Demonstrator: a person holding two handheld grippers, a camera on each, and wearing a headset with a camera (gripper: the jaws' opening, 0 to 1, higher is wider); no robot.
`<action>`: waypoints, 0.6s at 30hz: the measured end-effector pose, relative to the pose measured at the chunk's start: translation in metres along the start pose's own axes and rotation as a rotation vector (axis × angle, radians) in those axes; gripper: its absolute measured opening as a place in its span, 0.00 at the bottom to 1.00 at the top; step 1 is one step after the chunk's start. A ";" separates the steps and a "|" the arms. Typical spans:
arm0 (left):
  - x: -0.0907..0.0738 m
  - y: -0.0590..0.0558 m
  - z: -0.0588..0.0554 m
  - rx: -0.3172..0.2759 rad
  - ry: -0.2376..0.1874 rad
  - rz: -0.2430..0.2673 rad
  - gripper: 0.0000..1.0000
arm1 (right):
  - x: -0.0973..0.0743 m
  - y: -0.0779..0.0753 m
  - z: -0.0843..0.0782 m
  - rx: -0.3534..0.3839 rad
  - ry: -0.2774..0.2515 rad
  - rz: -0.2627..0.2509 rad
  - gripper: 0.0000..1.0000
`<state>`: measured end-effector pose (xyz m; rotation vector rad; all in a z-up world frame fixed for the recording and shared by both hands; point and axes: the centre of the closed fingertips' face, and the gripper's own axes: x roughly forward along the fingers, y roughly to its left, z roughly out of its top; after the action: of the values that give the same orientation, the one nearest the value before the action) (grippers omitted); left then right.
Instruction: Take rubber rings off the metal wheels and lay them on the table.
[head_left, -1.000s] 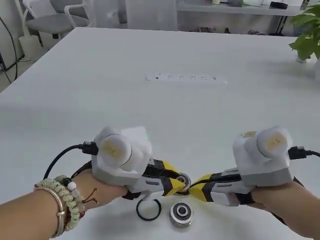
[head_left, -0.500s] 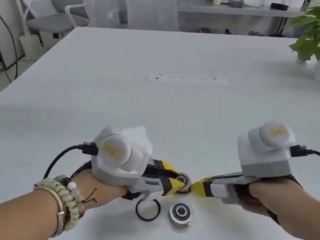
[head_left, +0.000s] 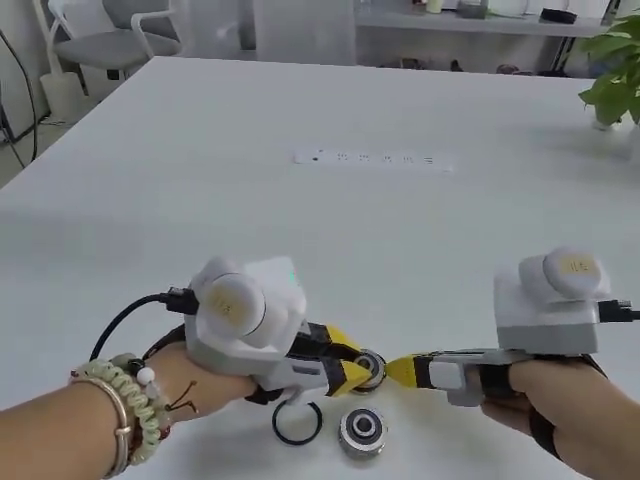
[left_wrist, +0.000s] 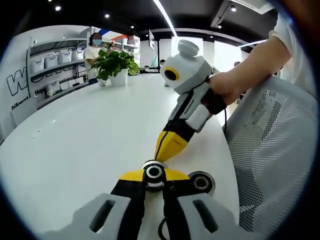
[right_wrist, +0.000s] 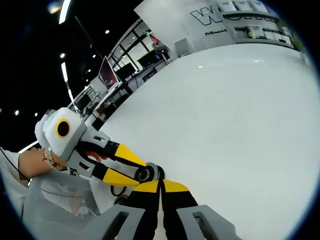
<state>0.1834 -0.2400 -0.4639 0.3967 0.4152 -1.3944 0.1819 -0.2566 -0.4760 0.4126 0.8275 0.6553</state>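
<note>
- Head view: left gripper (head_left: 358, 372) clamps a metal wheel (head_left: 368, 364) just above the table (head_left: 300, 220); right gripper (head_left: 392, 372) has its jaws closed together at the wheel's rim.
- One rubber ring (head_left: 297, 420) lies on the table beside a second wheel (head_left: 362, 428).
- The ring is probably soft and stretchy: pinch its outer edge.

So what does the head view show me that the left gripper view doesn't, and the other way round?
The head view adds the power strip set flush into the table and the beaded bracelets on the person's wrist. The left gripper view adds shelves, a mesh chair back and ceiling lights. Both share the metal wheel clamped in the left gripper, the shut right gripper with its tips at that wheel, a second wheel lying on the table, and a leafy plant.
</note>
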 end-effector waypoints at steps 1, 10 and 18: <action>0.000 0.000 0.000 0.001 0.000 0.000 0.07 | -0.002 0.001 0.005 0.061 -0.026 0.025 0.00; 0.000 0.001 0.000 0.002 0.001 0.003 0.07 | -0.001 0.007 0.003 0.083 -0.014 0.033 0.00; 0.000 0.001 0.000 0.005 -0.007 -0.001 0.07 | -0.003 0.013 0.002 0.095 -0.004 0.044 0.00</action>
<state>0.1845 -0.2401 -0.4641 0.3959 0.4061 -1.3979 0.1772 -0.2492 -0.4664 0.5198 0.8497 0.6574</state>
